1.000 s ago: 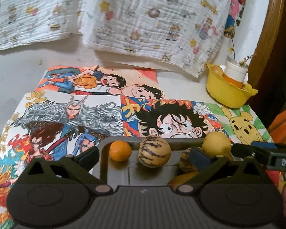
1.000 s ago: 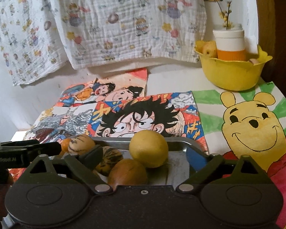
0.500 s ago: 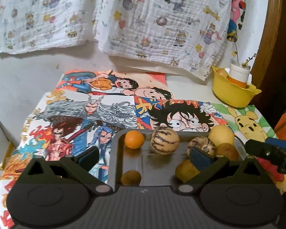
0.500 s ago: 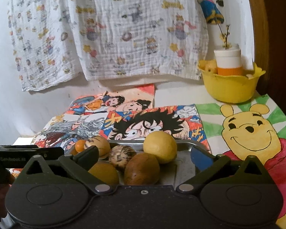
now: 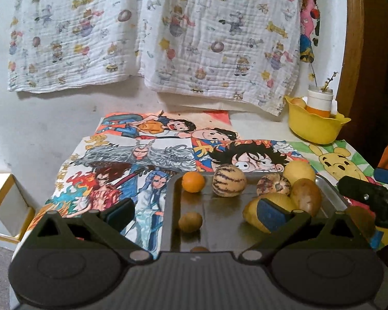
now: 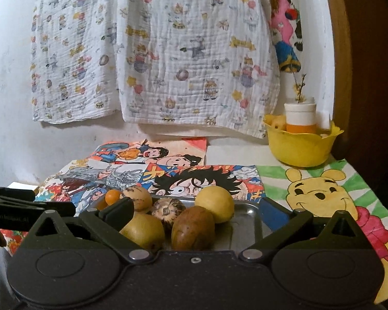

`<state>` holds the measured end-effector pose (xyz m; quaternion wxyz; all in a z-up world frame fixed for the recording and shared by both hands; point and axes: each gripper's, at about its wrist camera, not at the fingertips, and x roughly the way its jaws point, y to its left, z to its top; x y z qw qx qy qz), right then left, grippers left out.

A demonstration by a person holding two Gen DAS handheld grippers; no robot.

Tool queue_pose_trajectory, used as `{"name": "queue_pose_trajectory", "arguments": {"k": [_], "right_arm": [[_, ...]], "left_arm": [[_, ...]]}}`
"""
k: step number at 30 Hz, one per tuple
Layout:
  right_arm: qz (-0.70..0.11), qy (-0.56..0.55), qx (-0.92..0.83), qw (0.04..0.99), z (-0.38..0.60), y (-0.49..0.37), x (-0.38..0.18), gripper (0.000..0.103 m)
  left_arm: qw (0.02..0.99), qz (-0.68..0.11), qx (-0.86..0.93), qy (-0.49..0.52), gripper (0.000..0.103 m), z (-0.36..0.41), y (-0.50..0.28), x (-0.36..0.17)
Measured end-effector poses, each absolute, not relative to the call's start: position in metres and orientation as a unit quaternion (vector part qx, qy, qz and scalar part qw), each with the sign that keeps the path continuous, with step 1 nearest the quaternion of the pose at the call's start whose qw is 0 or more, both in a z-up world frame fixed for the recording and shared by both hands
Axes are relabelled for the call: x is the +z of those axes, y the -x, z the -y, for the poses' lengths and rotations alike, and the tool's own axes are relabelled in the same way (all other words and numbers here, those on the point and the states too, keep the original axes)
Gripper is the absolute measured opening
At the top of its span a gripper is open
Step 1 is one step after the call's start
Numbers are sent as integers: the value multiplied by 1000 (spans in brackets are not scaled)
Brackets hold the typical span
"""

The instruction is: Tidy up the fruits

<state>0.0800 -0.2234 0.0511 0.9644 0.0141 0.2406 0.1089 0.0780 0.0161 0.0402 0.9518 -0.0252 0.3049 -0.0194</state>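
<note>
A metal tray (image 5: 328, 186) on a cartoon-print mat holds several fruits: an orange (image 5: 193, 182), a striped melon (image 5: 229, 180), a second striped fruit (image 5: 273, 185), a yellow fruit (image 5: 298, 171), a brown fruit (image 5: 305, 196) and a small brown one (image 5: 190, 221). My left gripper (image 5: 196, 213) hangs open over the tray's near left part, gripping nothing. My right gripper (image 6: 196, 211) is open wide on the near side of the yellow fruit (image 6: 214, 204), brown fruit (image 6: 193, 228) and yellow-green fruit (image 6: 143, 230), not pressing on any of them.
A yellow bowl (image 5: 313, 126) with a white and orange cup (image 6: 300, 118) stands at the back right by a wooden frame. Printed cloths hang on the wall behind. The table's left edge drops to a white box (image 5: 2, 206).
Both grippers have drawn back from the tray and tilted up, so more of the tray, its fruits and the wall cloths show. No fruit has moved.
</note>
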Motion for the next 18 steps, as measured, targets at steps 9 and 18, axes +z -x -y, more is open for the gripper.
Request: {"name": "queue_pose_trajectory", "arguments": {"k": [9, 18], "right_arm": [[-209, -5, 95, 973, 214, -37, 40, 102], [-208, -21, 82, 974, 224, -17, 26, 102]], "left_arm": [[959, -282, -9, 27, 102, -23, -48, 32], [960, -278, -32, 14, 102, -10, -29, 23]]}}
